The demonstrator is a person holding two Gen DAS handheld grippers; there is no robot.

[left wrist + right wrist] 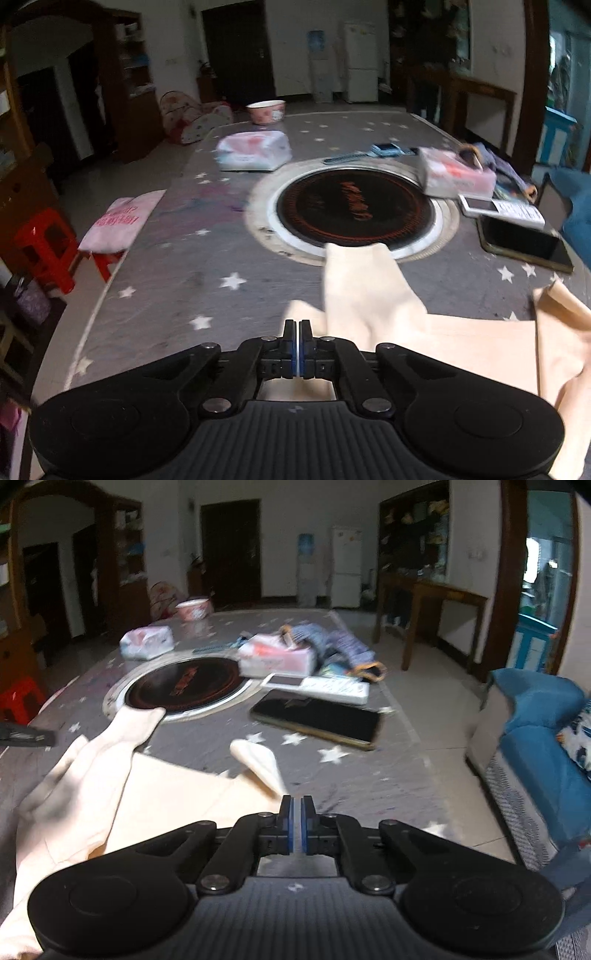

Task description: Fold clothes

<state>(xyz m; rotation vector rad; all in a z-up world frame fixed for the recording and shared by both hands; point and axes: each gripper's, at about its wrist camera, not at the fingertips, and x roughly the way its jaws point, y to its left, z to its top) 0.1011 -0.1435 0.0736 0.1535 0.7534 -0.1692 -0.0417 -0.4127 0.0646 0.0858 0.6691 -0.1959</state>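
A cream garment (424,332) lies spread on the grey star-patterned table cover (177,273), one sleeve (354,273) reaching onto the round black hotplate (354,210). My left gripper (298,326) is shut, with nothing visibly held between its fingers, over the garment's left edge. In the right wrist view the same garment (155,797) lies at left, its other sleeve (258,764) folded up beside my right gripper (296,803), which is shut with nothing visibly held between its fingers, over the garment's right edge.
A folded pink garment (122,225) lies at the table's left edge over a red stool (48,247). A tissue pack (255,151), a tissue box (458,173), a dark tablet (317,720), a phone (284,681) and a remote (336,688) crowd the far side. A blue sofa (543,738) stands right.
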